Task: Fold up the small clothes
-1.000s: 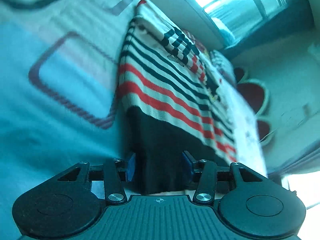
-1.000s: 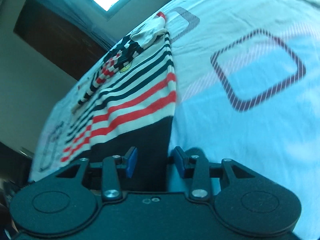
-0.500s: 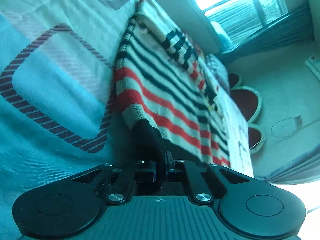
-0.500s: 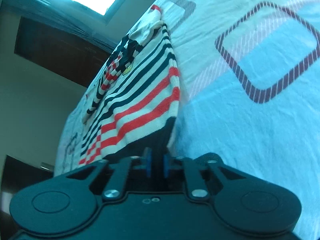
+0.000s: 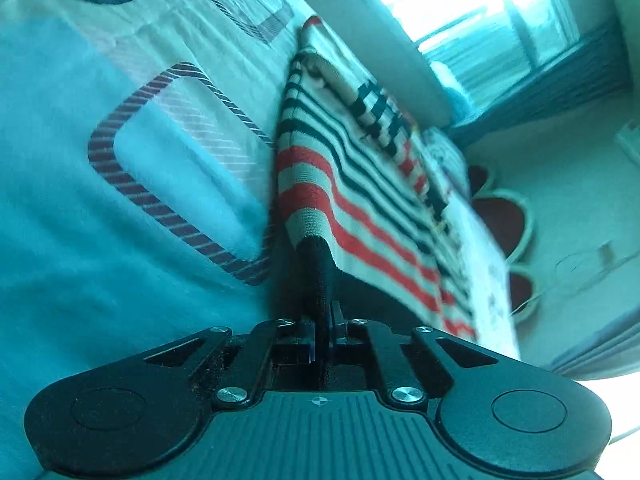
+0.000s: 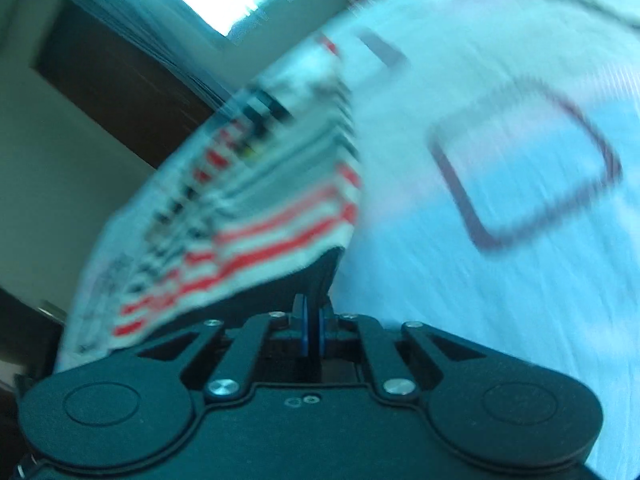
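Your left gripper (image 5: 323, 330) is now pinched tight on the black hem of the striped sweater (image 5: 360, 184); a second ago its fingers stood spread on either side of that hem, and half a second ago they had just closed. The dark band bunches into a narrow ridge that runs from the jaws toward 12 o'clock, and the red, cream and navy stripes fan away toward 2 o'clock. That corner of the hem is raised off the bedsheet (image 5: 132, 240), which shows more shadow beneath the cloth than before.

Your right gripper (image 6: 313, 330) is likewise clamped on the sweater's (image 6: 256, 208) black hem, at the opposite corner, where earlier its blue pads were apart. From this view the stripes spread toward 10 o'clock, and the sheet (image 6: 500, 300) with its dark square outline (image 6: 524, 160) fills the side from 1 to 4 o'clock. This view is heavily smeared, unlike the two sharper earlier ones.

The rest of the sweater lies stretched along the bed toward the bright window (image 5: 480, 4), its folded sleeve on top at the far end.
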The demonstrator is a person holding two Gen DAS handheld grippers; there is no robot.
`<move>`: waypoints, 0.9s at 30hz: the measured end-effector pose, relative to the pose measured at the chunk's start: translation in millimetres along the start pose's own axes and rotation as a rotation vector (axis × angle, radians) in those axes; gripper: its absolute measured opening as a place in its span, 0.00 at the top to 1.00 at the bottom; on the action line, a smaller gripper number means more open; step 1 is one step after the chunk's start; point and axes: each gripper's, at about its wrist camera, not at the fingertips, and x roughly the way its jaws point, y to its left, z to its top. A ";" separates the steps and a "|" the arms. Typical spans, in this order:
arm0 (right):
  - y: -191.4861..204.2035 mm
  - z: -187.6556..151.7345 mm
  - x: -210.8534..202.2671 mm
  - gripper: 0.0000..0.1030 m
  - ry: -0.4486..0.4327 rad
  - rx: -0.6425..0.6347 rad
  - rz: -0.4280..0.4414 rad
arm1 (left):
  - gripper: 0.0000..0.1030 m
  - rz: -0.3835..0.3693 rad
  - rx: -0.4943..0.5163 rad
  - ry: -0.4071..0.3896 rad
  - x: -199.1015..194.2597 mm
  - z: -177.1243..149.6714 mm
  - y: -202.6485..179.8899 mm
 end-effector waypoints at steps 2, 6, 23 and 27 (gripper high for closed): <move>0.7 -1.0 -3.6 0.90 -0.012 0.021 0.034 | 0.95 -0.005 -0.008 0.008 0.4 -0.6 -1.5; -2.5 0.9 0.2 0.77 0.014 0.039 0.069 | 0.94 -0.025 0.011 0.037 2.7 -5.9 -5.4; -1.6 5.1 10.7 0.78 0.039 0.031 0.081 | 0.91 -0.005 -0.014 0.045 16.2 0.5 -4.7; 2.1 6.1 12.8 0.95 0.034 0.002 0.024 | 0.95 0.018 0.039 0.014 14.3 -3.5 -11.4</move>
